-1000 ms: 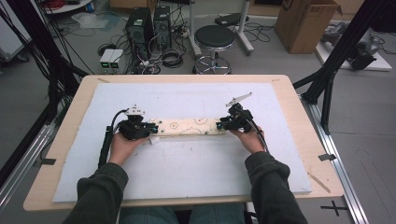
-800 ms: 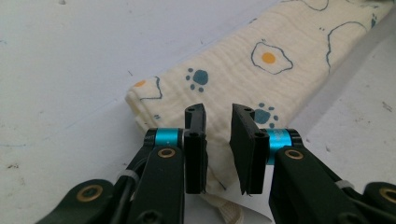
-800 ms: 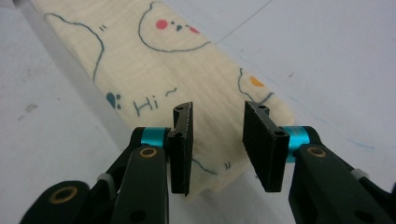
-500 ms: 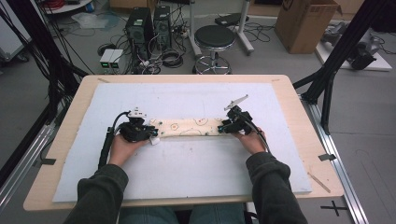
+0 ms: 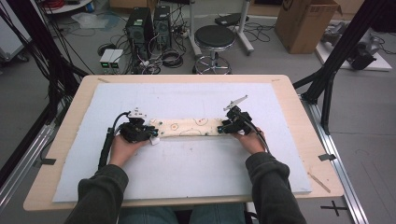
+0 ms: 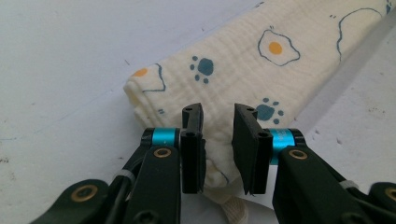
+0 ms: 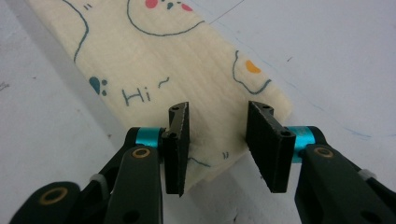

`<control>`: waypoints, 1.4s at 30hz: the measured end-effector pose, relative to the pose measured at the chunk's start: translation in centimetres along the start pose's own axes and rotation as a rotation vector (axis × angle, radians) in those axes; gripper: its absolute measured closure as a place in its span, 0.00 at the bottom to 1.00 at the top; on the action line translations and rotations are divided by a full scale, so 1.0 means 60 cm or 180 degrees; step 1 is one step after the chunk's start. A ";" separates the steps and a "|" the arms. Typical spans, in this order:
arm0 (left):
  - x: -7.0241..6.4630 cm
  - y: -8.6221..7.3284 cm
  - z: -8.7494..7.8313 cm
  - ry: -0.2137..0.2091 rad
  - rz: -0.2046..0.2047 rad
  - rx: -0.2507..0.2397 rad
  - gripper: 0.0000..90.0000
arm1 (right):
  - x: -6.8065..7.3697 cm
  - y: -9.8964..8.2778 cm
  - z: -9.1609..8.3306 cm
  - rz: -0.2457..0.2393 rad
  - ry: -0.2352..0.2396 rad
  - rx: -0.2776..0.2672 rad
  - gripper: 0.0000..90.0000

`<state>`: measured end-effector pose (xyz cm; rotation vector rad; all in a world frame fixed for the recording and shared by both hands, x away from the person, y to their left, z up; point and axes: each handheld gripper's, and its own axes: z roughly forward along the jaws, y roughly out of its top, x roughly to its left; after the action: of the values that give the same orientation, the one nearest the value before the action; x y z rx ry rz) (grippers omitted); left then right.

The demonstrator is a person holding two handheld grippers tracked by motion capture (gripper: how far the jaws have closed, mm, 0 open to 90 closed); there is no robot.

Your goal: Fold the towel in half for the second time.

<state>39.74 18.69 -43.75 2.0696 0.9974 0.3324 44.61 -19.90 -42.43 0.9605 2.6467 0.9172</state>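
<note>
The cloth (image 5: 187,127) lay as a long, narrow folded strip across the middle of the white pad (image 5: 187,182), running left to right. The folding was judged well advanced: the strip showed several layers at its left end. What remained was judged to be a further fold, end to end, or a lift-off; neither was begun.

The left gripper (image 6: 218,128) was set at the left end of the strip, jaws parted with cloth between them and a bunched corner below; no clamping was shown. The right gripper (image 7: 218,135) was set at the right end, jaws released and standing over the near edge of the cloth.

No container was seen on the table (image 5: 306,140). On the floor beyond, a cardboard box (image 5: 308,23) stood open; its contents could not be told.
</note>
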 end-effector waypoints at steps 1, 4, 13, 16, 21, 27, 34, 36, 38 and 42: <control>0.000 0.000 0.000 0.0000 -0.0002 -0.0001 0.80 | 0.000 0.000 0.000 0.0020 -0.0006 -0.0001 0.65; 0.001 0.000 0.000 -0.0013 0.0004 -0.0005 0.79 | -0.001 0.001 0.001 0.0040 0.0010 -0.0012 0.64; 0.000 0.002 0.001 0.0001 -0.0016 -0.0025 0.75 | -0.002 0.002 0.001 0.0092 0.0038 -0.0029 0.60; -0.001 0.003 -0.002 -0.0006 -0.0036 -0.0057 0.71 | -0.001 0.002 0.001 0.0120 0.0059 -0.0042 0.56; 0.002 0.007 -0.017 -0.0029 -0.0116 -0.0201 0.67 | -0.001 0.005 -0.005 0.0185 0.0102 -0.0160 0.50; 0.002 0.010 -0.028 -0.0067 -0.0164 -0.0292 0.63 | 0.000 0.008 -0.017 0.0266 0.0138 -0.0324 0.44; -0.001 0.013 -0.034 -0.0112 -0.0198 -0.0391 0.58 | -0.001 0.009 -0.030 0.0338 0.0128 -0.0504 0.37; -0.001 0.013 -0.036 -0.0119 -0.0187 -0.0402 0.58 | 0.000 0.010 -0.032 0.0357 0.0124 -0.0530 0.35; -0.002 0.014 -0.037 -0.0127 -0.0195 -0.0410 0.57 | 0.001 0.010 -0.034 0.0371 0.0136 -0.0545 0.35; -0.002 0.014 -0.040 -0.0132 -0.0191 -0.0418 0.54 | -0.001 0.009 -0.036 0.0396 0.0165 -0.0601 0.32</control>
<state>38.84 19.61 -41.54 1.9172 0.9844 0.3146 44.17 -20.65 -40.38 1.0773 2.5081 1.2107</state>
